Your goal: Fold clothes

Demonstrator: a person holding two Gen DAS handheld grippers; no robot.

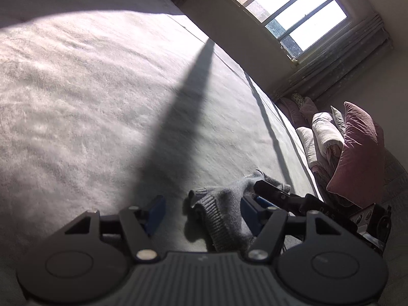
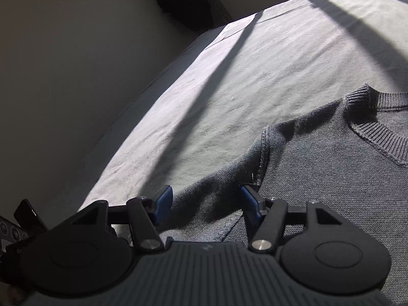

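The soft, limp grey knit sweater [image 2: 318, 178] suits a pinch at its ribbed cuff [image 1: 216, 214], toward 3 o'clock between the half-open, empty left gripper [image 1: 201, 210], while the right gripper [image 2: 205, 201], equally parted, holds nothing.

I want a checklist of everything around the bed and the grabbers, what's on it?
Surface: pale bed sheet, sunlit, crossed by long shadows.
Job's things: grey sweater lying on the sheet, collar showing; ribbed cuff bunched up.
Clutter: nothing seen.
Grippers: left gripper open, cuff between its blue pads; right gripper open over the sleeve.
Cables: nothing seen.
Surroundings: window, curtain, pink pillows beside the bed.
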